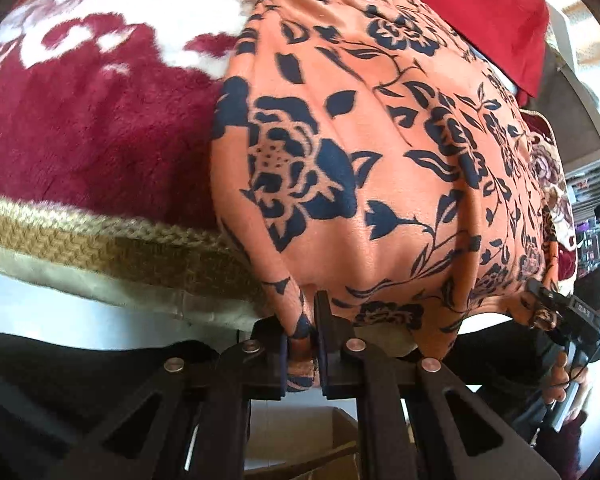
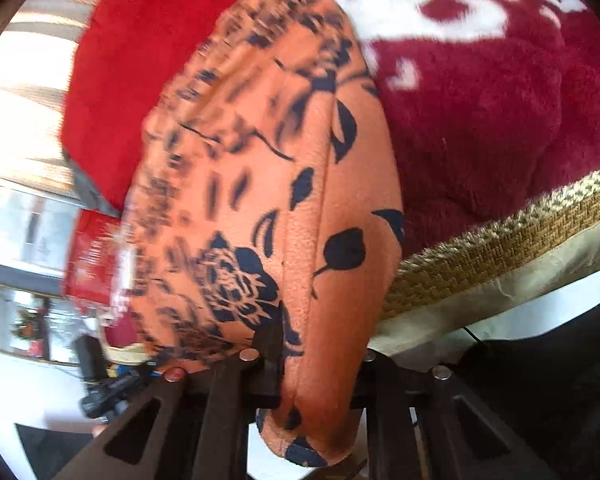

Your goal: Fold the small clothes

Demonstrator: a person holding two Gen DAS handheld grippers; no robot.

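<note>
An orange garment with a dark blue flower print (image 1: 380,160) lies stretched over the blanket's near edge. My left gripper (image 1: 304,344) is shut on its near left corner, cloth bunched between the black fingers. My right gripper (image 2: 316,384) is shut on the other near corner, and the cloth (image 2: 268,200) drapes over its fingers and hides most of them. The right gripper also shows in the left wrist view (image 1: 560,312) at the far right, gripping the hem. The hem between both grippers hangs off the edge.
A fluffy maroon and white blanket (image 1: 80,128) with a tan woven border (image 1: 100,240) covers the surface. A red cloth (image 1: 480,8) lies beyond the garment. A cardboard box (image 1: 320,440) sits below, under the left gripper. Room clutter stands at the right.
</note>
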